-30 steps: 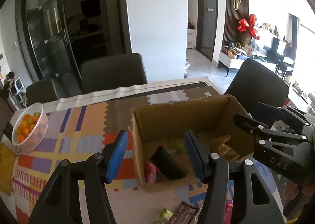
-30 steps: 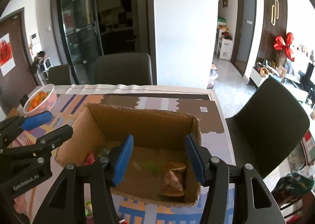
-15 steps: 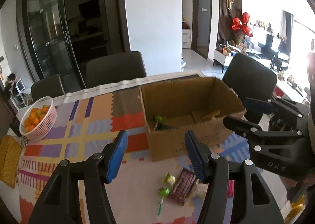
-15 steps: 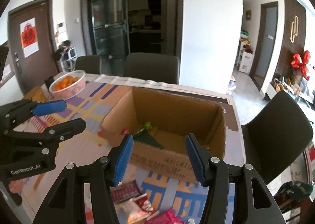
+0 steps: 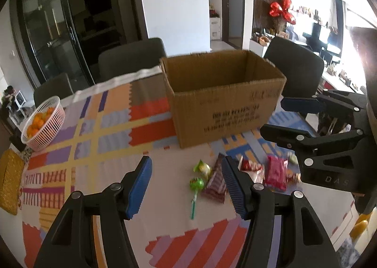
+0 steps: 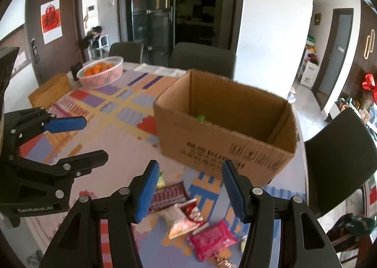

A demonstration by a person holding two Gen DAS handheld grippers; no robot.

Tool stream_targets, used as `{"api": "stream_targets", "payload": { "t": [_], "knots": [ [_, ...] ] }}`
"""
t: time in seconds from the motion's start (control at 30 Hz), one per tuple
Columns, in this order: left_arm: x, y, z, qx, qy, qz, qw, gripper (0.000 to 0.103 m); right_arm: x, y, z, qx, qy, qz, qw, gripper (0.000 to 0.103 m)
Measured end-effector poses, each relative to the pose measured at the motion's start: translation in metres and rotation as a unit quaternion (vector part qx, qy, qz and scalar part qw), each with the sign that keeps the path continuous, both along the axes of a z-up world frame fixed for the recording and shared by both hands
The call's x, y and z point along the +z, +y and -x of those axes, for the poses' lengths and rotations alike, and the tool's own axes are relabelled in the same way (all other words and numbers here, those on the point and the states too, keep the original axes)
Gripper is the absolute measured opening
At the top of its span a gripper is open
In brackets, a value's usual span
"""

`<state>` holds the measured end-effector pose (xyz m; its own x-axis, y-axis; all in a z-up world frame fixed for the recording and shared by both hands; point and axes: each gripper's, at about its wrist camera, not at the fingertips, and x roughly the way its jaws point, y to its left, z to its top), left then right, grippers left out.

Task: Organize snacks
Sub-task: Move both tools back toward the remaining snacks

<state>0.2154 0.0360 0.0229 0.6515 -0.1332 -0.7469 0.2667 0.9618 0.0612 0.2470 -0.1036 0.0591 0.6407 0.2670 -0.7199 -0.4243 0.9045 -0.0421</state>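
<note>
An open cardboard box (image 5: 223,93) stands on the colourful table mat; it also shows in the right wrist view (image 6: 226,126), with something green inside. Loose snacks lie in front of it: a green lollipop (image 5: 196,184), a striped dark-red packet (image 5: 215,184) and a pink packet (image 5: 275,172). The right wrist view shows the striped packet (image 6: 168,194), a white-and-red packet (image 6: 183,217) and the pink packet (image 6: 213,239). My left gripper (image 5: 186,183) is open and empty, above the table left of the snacks. My right gripper (image 6: 188,187) is open and empty above the snacks.
A white basket of oranges (image 5: 43,123) sits at the table's far left, beside a yellow woven mat (image 5: 9,180). Dark chairs (image 5: 132,58) stand behind the table and one (image 5: 294,72) at its right end.
Both grippers have pulled back and lowered away from the box. The box interior is now mostly hidden and the loose snacks in front of it have come into view. Both stay open.
</note>
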Motion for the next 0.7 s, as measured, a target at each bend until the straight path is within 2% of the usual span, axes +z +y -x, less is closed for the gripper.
{"api": "stream_targets", "payload": {
  "t": [0.37, 0.7],
  "knots": [
    [-0.040, 0.006, 0.008, 0.000, 0.044, 0.004, 0.9990, 0.061, -0.047, 0.013, 0.006, 0.023, 0.071, 0.024, 0.997, 0.056],
    [-0.071, 0.007, 0.003, -0.008, 0.082, 0.006, 0.9966, 0.061, -0.078, 0.018, 0.006, 0.032, 0.104, 0.054, 0.993, 0.056]
  ]
}}
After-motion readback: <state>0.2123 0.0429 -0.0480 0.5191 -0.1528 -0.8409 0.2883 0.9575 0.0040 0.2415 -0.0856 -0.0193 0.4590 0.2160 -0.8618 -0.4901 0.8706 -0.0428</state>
